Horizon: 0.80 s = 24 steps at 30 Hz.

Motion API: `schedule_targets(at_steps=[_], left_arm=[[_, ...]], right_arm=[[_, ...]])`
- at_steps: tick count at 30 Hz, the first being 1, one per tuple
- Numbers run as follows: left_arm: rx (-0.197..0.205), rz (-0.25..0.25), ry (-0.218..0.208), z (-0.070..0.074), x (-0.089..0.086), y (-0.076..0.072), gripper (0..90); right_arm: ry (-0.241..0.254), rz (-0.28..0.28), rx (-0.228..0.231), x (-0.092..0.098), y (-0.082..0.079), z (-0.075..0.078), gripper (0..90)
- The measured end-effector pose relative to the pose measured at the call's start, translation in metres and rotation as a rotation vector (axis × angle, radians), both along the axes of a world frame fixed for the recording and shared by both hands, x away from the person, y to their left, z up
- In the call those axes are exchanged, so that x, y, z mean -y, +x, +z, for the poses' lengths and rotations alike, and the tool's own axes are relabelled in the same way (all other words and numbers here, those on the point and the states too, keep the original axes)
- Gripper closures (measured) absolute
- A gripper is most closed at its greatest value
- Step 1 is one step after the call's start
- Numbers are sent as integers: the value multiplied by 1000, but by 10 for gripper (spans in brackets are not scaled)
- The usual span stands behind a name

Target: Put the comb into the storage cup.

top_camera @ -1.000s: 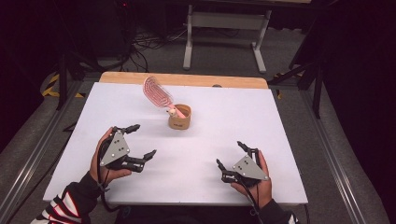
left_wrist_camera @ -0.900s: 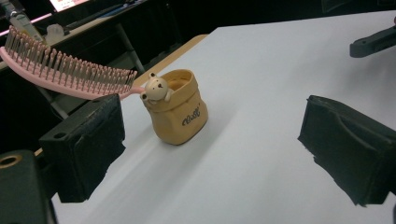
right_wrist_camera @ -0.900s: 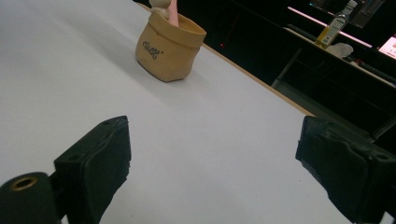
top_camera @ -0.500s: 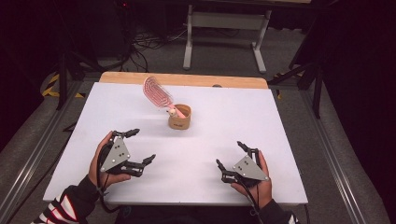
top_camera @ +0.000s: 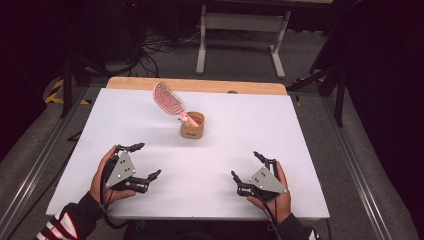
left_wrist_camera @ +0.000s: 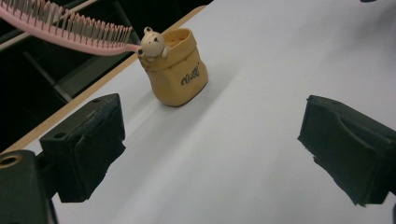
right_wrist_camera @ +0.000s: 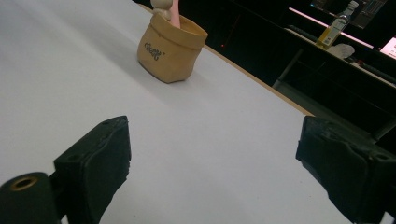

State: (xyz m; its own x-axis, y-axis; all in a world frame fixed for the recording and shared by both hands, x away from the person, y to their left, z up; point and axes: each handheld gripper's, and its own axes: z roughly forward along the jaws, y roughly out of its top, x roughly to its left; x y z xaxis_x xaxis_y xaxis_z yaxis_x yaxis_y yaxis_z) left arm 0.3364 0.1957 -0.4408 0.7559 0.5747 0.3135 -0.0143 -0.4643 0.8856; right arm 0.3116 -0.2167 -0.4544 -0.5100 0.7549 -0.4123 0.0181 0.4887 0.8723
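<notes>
Little has changed over the last second: the left gripper has drifted slightly toward the person's edge of the white table, while the right gripper has stayed put, so I judge that the reach has not really started. The things nearest them are a small tan pot and a pink hairbrush, which stand toward the far middle of the table, well apart from both grippers. The brush has its handle in the pot and leans out to the left with its bristled head in the air; a small bear figure perches at the rim, though whether it is part of the pot or the brush handle is hard to tell. Both hands rest low near the front edge, each gripper angled inward toward the pot. The jaws of both stand wide apart and hold nothing, as the two gripper views show.
</notes>
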Motion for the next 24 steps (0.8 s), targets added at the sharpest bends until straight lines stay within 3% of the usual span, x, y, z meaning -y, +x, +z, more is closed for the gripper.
schedule_targets(at_steps=[7,10,17,24], left_arm=[[-20,26,22,-12,-12,0,77],[-48,36,6,-17,-17,-2,77],[-64,64,28,-26,-25,-6,80],[-104,85,17,-33,-36,-10,76]], right_arm=[[5,1,-5,1,1,0,103],[3,0,-8,0,1,0,103],[5,-5,-12,1,1,-1,103],[8,-10,-17,1,2,-2,103]])
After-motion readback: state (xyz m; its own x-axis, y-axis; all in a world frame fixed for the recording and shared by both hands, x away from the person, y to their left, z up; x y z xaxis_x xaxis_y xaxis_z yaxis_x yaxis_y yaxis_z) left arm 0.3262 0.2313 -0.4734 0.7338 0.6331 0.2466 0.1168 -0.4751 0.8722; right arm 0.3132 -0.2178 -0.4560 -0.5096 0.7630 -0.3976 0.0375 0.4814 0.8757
